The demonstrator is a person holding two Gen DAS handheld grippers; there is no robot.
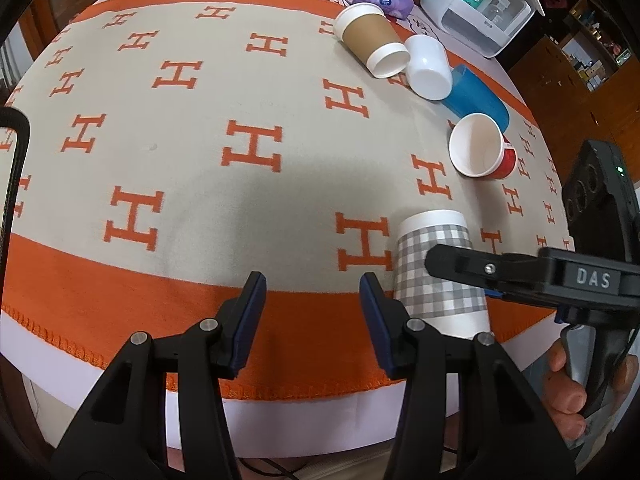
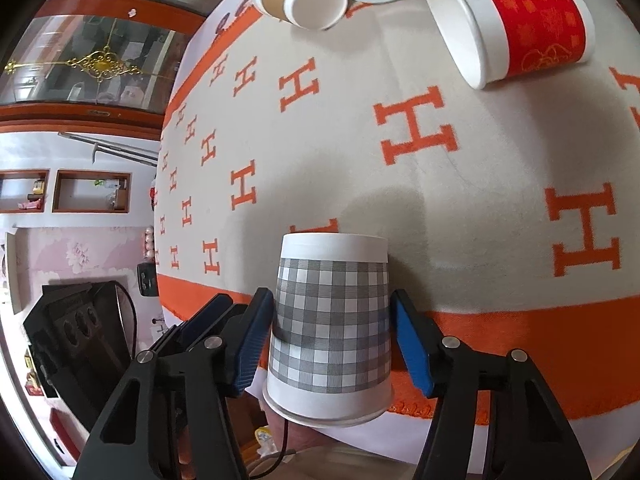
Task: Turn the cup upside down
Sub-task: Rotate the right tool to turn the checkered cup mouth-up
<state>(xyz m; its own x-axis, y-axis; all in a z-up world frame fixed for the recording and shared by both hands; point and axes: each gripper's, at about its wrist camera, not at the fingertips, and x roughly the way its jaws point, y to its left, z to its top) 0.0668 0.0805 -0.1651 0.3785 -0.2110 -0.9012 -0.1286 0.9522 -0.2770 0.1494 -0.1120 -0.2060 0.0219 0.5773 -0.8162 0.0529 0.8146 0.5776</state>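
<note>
A big cloth (image 1: pixel 248 92) with orange H letters is covering the table. The checked cup (image 2: pixel 330 328) is lying on its side at the near edge of the cloth, sitting between the fingers of the right gripper (image 2: pixel 332 340). Those fingers are standing close on both sides, but I cannot tell if they are squeezing it. The left gripper (image 1: pixel 312 320) is hanging wide with nothing inside. Farther back, a red cup (image 1: pixel 482 148), a blue cup (image 1: pixel 476 98), a white cup (image 1: pixel 428 68) and a brown cup (image 1: pixel 370 40) are lying tipped over.

Matt paper checked cup (image 2: pixel 330 320) on woven, fuzzy cloth blanket (image 2: pixel 360 160).
</note>
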